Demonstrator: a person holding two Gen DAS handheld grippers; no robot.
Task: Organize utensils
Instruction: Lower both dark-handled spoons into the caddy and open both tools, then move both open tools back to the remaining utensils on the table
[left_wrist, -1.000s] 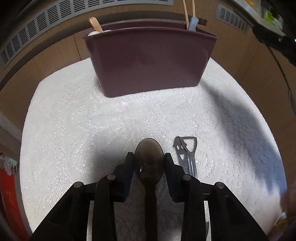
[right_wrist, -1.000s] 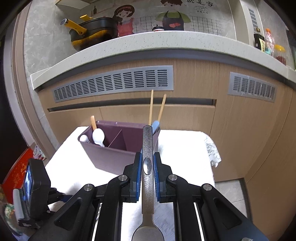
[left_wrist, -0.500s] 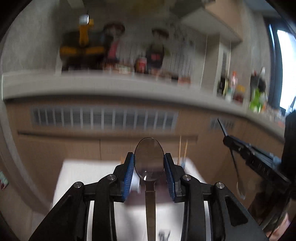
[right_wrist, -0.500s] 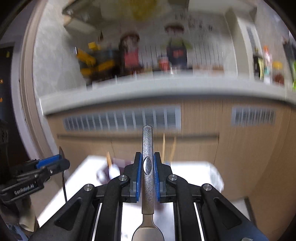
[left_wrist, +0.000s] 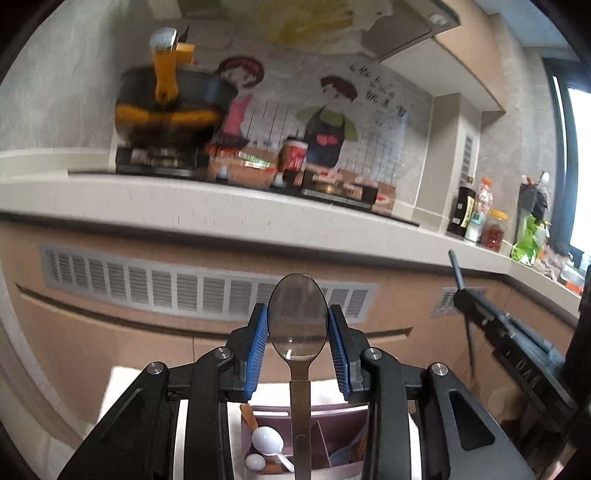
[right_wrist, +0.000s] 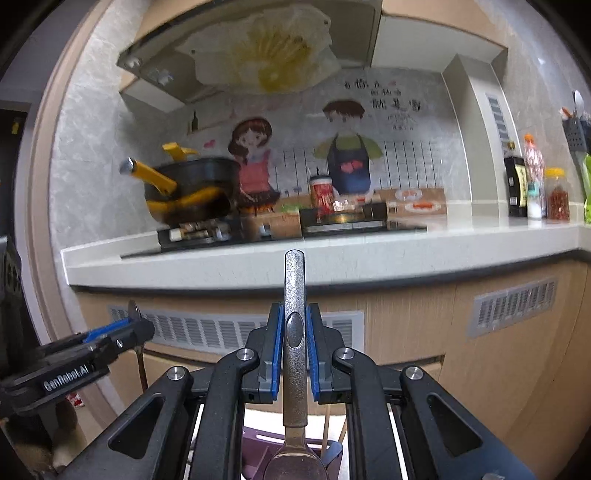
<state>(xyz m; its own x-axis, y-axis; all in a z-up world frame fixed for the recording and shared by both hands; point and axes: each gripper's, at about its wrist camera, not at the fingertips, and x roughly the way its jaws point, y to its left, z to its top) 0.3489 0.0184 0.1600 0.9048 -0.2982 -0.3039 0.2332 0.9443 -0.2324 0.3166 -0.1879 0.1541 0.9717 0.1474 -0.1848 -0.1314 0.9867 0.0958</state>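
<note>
My left gripper (left_wrist: 297, 338) is shut on a metal spoon (left_wrist: 297, 325), bowl up between the blue pads, handle hanging down over the purple utensil caddy (left_wrist: 332, 443). The caddy holds white plastic spoons (left_wrist: 266, 439), a wooden-handled utensil and a blue one. My right gripper (right_wrist: 294, 334) is shut on the textured handle of a second metal spoon (right_wrist: 294, 295), bowl down (right_wrist: 295, 467) above the caddy (right_wrist: 258, 454). Each gripper shows in the other's view, the right one (left_wrist: 480, 314) and the left one (right_wrist: 125, 332).
The caddy stands on a white cloth (left_wrist: 122, 387) in front of wooden cabinets with grey vents (left_wrist: 184, 291). A counter (right_wrist: 332, 258) above carries a black and yellow pan (right_wrist: 192, 192), a stove and bottles (right_wrist: 532, 177). Chopsticks (right_wrist: 325, 428) stand in the caddy.
Both grippers have lifted and tilted upward with their spoons. The left spoon has come off the cloth; the caddy has dropped to the bottom of both views.
</note>
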